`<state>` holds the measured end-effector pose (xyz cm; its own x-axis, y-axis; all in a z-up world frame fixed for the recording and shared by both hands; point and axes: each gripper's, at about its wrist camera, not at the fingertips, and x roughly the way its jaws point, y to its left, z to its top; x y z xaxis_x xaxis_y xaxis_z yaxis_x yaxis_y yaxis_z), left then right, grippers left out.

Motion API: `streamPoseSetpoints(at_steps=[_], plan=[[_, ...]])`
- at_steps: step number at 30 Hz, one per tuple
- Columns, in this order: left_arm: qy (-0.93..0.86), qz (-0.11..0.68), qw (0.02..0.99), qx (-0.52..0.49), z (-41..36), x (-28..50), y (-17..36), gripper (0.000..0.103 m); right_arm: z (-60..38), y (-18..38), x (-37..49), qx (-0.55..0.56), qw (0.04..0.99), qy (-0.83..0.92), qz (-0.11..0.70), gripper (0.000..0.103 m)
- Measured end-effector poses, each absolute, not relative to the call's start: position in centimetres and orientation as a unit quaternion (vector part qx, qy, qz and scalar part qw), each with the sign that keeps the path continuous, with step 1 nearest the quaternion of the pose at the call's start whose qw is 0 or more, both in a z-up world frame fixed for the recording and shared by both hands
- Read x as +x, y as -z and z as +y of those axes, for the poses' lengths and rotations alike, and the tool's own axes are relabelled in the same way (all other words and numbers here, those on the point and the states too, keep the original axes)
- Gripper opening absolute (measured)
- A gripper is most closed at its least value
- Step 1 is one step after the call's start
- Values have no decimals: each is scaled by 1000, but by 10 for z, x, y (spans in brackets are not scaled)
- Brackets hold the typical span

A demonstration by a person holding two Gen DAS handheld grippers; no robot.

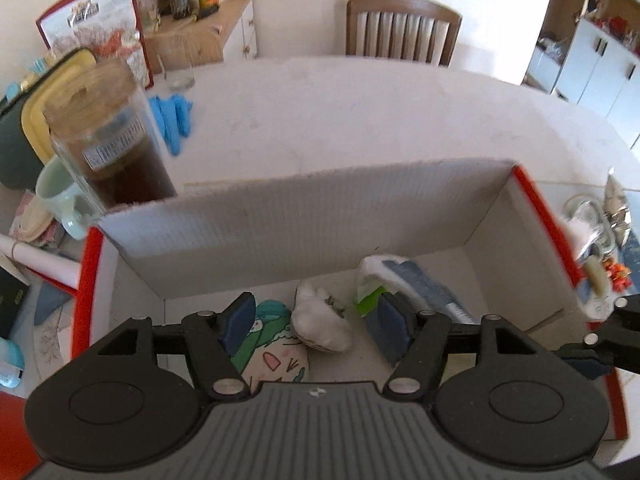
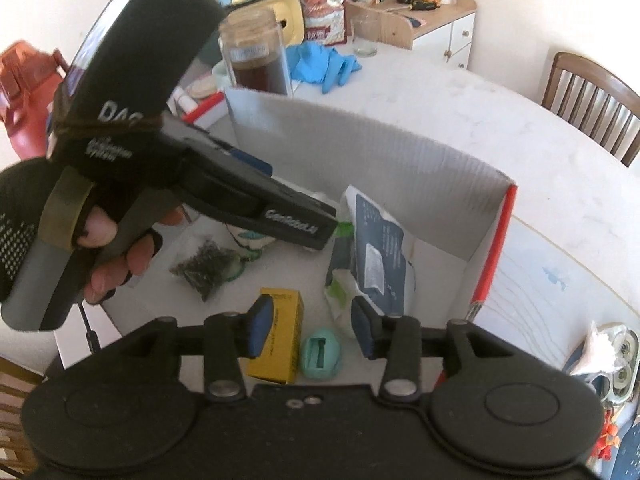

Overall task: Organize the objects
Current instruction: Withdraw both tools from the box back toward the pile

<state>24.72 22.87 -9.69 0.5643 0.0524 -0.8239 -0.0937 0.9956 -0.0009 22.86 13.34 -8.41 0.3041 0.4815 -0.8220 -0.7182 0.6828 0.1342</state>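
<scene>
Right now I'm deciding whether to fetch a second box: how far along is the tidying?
Done: the white cardboard box already holds a yellow carton, a teal oval case, a dark-blue pouch and a bag of dark bits. In hand: nothing; the left gripper and right gripper hover open above it. Left: blue gloves and the cork-lidded glass jar remain outside.

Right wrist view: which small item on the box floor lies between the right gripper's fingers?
The mint-green oval piece; the yellow carton sits partly behind the left pad, the dark packet farther back.
</scene>
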Motion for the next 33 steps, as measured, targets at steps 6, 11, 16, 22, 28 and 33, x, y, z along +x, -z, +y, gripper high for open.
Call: streamPoseSetpoints(at_steps=[6,11,16,22,28,33], plan=[[-41,431,901,-31,224,232,72,74,121,64,223,-115,808,-381,435,48],[-48,411,910,-37,222,221,57,75,111,52,213,-99,815,-379,426,52],[-52,397,915,-41,218,207,47,75,100,41,204,-88,824,-382,409,61],[-62,377,923,-50,202,190,34,81,79,32,195,-78,828,-390,394,70],[-74,375,922,-63,180,176,27,83,48,25,187,-69,828,-398,388,77],[-81,380,918,-79,156,168,25,84,15,20,182,-65,833,-403,374,87]])
